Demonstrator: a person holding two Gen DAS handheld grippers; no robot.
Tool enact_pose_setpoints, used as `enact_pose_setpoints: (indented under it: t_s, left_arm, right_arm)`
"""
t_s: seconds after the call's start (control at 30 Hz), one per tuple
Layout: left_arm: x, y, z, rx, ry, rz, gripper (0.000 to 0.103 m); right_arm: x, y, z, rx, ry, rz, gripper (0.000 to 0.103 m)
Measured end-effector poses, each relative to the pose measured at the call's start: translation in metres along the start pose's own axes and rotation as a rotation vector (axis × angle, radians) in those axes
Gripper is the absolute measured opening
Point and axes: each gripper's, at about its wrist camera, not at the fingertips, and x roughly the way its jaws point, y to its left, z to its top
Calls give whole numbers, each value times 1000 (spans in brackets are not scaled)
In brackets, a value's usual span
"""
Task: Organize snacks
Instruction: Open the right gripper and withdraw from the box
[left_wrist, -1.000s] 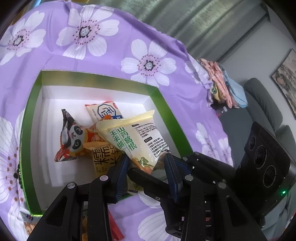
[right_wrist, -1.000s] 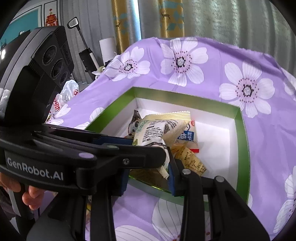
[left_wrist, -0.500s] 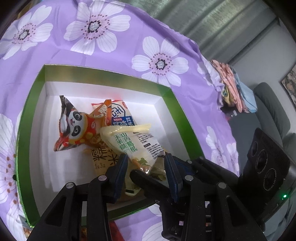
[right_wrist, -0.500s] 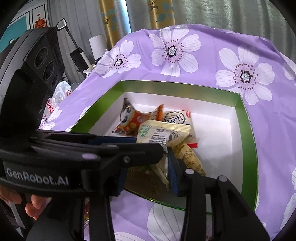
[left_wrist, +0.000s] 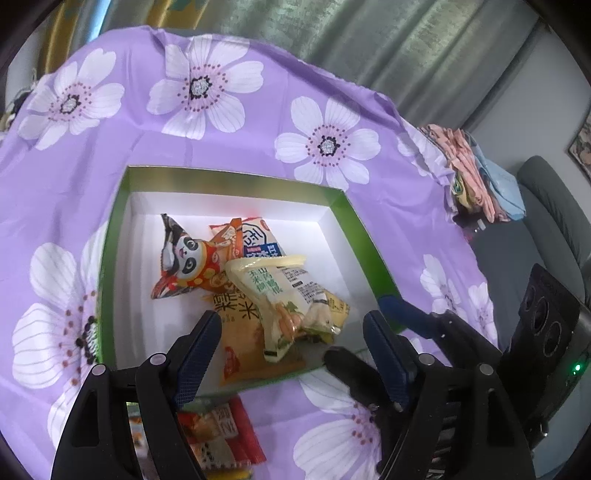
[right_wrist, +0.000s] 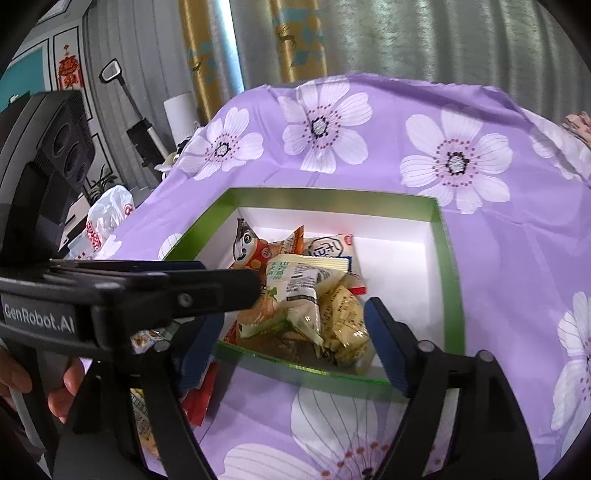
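Note:
A green-rimmed white box (left_wrist: 354, 218) holds several snack packets. A pale yellow packet (left_wrist: 280, 291) lies loose on top of them, beside a panda packet (left_wrist: 184, 258) and a white and blue packet (left_wrist: 258, 236). My left gripper (left_wrist: 291, 332) is open and empty just above the box's near edge. My right gripper (right_wrist: 291, 325) is open and empty at the same spot, crossing the left one. The yellow packet (right_wrist: 295, 291) and the box (right_wrist: 447, 258) also show in the right wrist view.
The box sits on a purple flowered cloth (left_wrist: 207, 110). More snack packets (left_wrist: 214, 432) lie on the cloth in front of the box. Folded clothes (left_wrist: 476, 177) and a grey sofa lie beyond the right edge. Curtains hang behind.
Both grippers held the pale yellow packet over the box, lowered it, then opened. The packet now lies loose in the box.

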Motion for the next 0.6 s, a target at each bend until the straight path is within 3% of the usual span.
enact_pose_setpoints:
  t_s: [0.2, 0.23, 0.3, 0.6]
  left_arm:
    - [-20, -5, -16, 13, -8, 35, 81]
    - [-23, -6, -20, 16, -7, 41, 84]
    - [-30, -9, -28, 23, -8, 53, 100]
    - [-57, -13, -58, 27, -19, 70, 100]
  right_arm:
    - [-27, -2, -13, 46, -12, -31, 90]
    - [-31, -2, -17, 52, -11, -36, 91]
    - [-38, -2, -22, 65, -6, -47, 92]
    - [-73, 2, -47, 109, -2, -80, 102]
